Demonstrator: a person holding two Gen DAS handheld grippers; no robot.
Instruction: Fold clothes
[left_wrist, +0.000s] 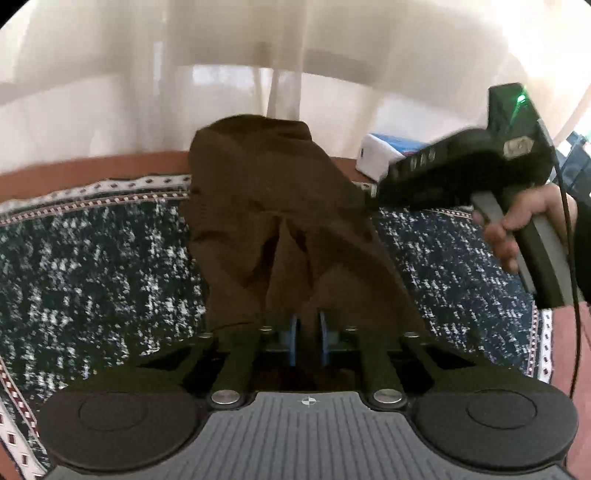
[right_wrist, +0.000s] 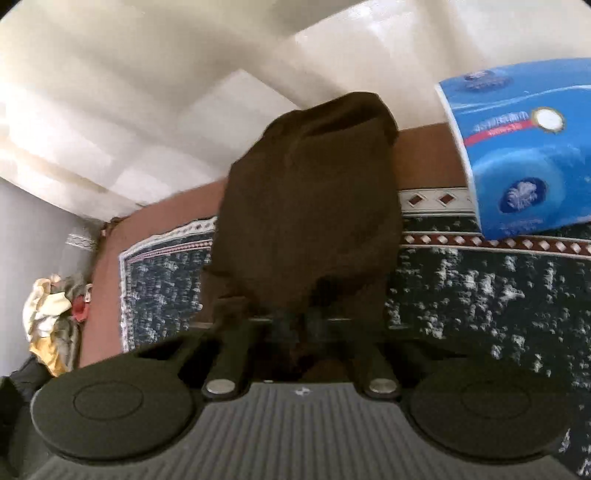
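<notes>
A dark brown garment (left_wrist: 273, 206) is lifted above a dark speckled cloth with a patterned border (left_wrist: 92, 266). My left gripper (left_wrist: 308, 332) is shut on the garment's near edge; its blue pads show against the fabric. My right gripper body (left_wrist: 461, 166) comes in from the right in the left wrist view and meets the garment's right edge. In the right wrist view the same brown garment (right_wrist: 314, 206) hangs draped over my right gripper (right_wrist: 306, 325), which is shut on it; the fingertips are hidden by cloth.
A blue tissue box (right_wrist: 517, 147) stands at the back right on the speckled cloth (right_wrist: 480, 288), also seen as a white and blue box (left_wrist: 384, 155) in the left wrist view. A pile of clothes (right_wrist: 55, 317) lies at the far left. Pale curtains hang behind.
</notes>
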